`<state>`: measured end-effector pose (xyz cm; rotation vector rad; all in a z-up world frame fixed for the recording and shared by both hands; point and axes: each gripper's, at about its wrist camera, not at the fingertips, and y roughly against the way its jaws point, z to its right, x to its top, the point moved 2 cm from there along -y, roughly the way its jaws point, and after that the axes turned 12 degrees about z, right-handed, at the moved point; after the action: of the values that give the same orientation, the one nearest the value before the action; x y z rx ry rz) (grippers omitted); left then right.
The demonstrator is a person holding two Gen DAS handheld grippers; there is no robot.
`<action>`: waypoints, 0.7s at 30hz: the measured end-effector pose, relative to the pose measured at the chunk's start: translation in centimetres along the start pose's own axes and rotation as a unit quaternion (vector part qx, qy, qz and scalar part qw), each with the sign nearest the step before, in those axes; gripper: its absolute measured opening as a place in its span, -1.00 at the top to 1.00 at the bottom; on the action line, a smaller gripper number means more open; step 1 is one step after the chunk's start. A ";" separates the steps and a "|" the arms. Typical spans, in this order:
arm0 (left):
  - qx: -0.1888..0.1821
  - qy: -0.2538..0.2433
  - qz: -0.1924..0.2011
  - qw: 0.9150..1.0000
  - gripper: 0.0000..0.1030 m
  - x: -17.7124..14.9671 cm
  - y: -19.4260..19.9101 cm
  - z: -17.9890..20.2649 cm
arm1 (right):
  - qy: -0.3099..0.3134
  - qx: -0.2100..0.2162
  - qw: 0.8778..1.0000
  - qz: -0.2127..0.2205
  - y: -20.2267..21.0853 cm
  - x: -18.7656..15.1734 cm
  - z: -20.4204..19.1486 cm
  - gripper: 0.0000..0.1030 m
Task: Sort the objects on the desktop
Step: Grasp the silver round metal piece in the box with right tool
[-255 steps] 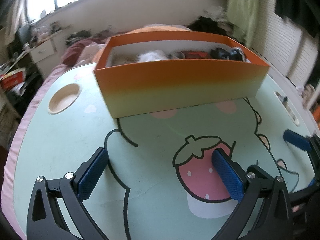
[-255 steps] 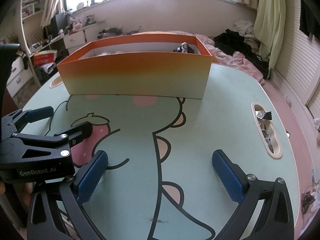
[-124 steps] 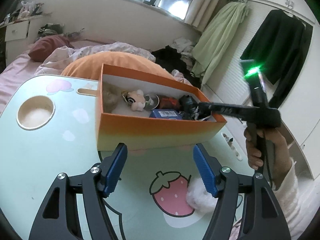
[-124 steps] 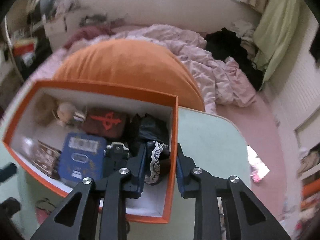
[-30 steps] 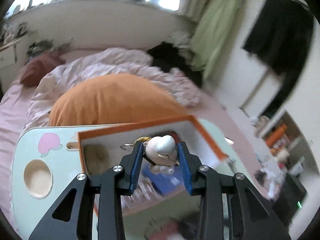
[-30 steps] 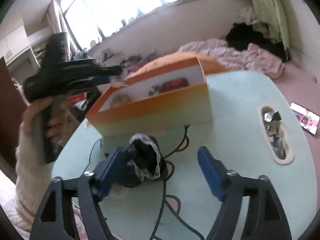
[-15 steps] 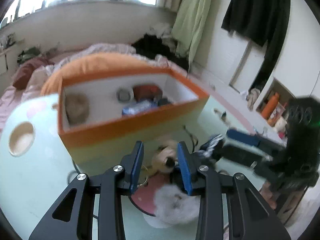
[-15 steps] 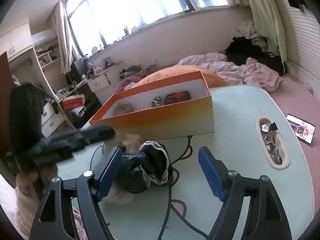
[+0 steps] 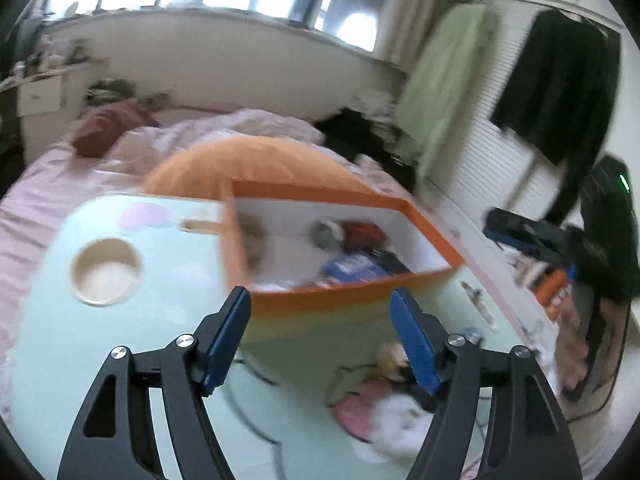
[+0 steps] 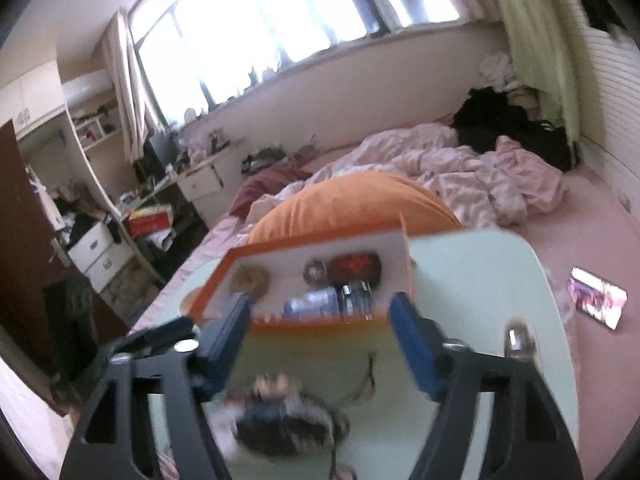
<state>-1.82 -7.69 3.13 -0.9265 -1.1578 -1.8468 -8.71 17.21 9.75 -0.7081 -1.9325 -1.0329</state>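
My left gripper (image 9: 320, 312) hangs over the green cartoon table in front of the orange box (image 9: 344, 306). Its jaws are opening and nothing is between them. A small pale figure toy (image 9: 390, 360) lies on the table by the right finger, next to a white fluffy ball (image 9: 396, 420). My right gripper (image 10: 320, 316) is raised in front of the box, its jaws closing on nothing. A black lace cloth (image 10: 288, 420) lies blurred on the table below it. Inside the box are a blue tin (image 9: 352, 268), a red pouch (image 9: 362, 234) and a brown fluffy thing (image 9: 254, 236).
The table has a round cup recess (image 9: 106, 272) at the left and a narrow slot (image 9: 476, 304) at the right. An orange cushion (image 9: 248, 164) and a pink bed lie behind the box. A phone (image 10: 596, 300) lies on the floor at the right.
My left gripper brought the figure toy down from above the box to the table, let it go and opened. My right gripper rose away from the black cloth, its jaws narrower.
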 end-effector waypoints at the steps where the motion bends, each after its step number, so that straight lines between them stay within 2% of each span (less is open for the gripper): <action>1: 0.009 0.000 0.009 1.000 -0.40 0.3 0.4 -0.6 | 0.005 0.007 1.000 -0.030 -2.1 0.9 -0.5 0.26; 2: 0.015 0.002 0.017 1.000 -0.40 0.5 0.8 -1.0 | 0.012 0.018 0.997 -0.067 -4.4 1.6 -1.1 0.50; 3: 0.018 0.007 0.024 1.000 -0.40 0.7 1.1 -1.5 | 0.016 0.025 0.994 -0.105 -7.0 1.8 -1.7 0.60; 6: 0.017 0.021 0.032 0.999 -0.40 0.9 1.8 -2.5 | 0.053 -0.029 0.984 -0.170 -12.9 1.1 -3.0 0.64; 9: 0.017 0.030 0.038 0.999 -0.40 1.1 2.3 -3.3 | 0.100 -0.058 0.976 -0.183 -16.2 0.4 -4.2 0.63; 13: 0.007 0.052 0.035 0.998 -0.40 1.2 2.3 -4.2 | 0.124 -0.100 0.965 -0.209 -19.0 -1.0 -4.3 0.30; 15: 0.007 0.055 0.034 0.998 -0.40 1.0 2.2 -4.4 | 0.149 -0.124 0.956 -0.218 -20.0 -1.9 -4.1 0.22; 16: 0.008 0.055 0.033 0.998 -0.40 0.9 2.0 -4.5 | 0.154 -0.128 0.952 -0.232 -20.7 -2.4 -4.0 0.21; 17: 0.008 0.055 0.032 0.998 -0.40 0.9 1.9 -4.5 | 0.152 -0.126 0.950 -0.242 -21.0 -2.7 -3.9 0.43; 21: 0.003 0.054 0.025 0.998 -0.40 0.6 1.7 -4.4 | 0.143 -0.115 0.958 -0.222 -20.3 -2.3 -3.5 0.43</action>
<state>-1.42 -12.39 2.88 -0.8343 -1.0629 -1.8290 -21.65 3.70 0.90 -0.2236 -1.7664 -1.5632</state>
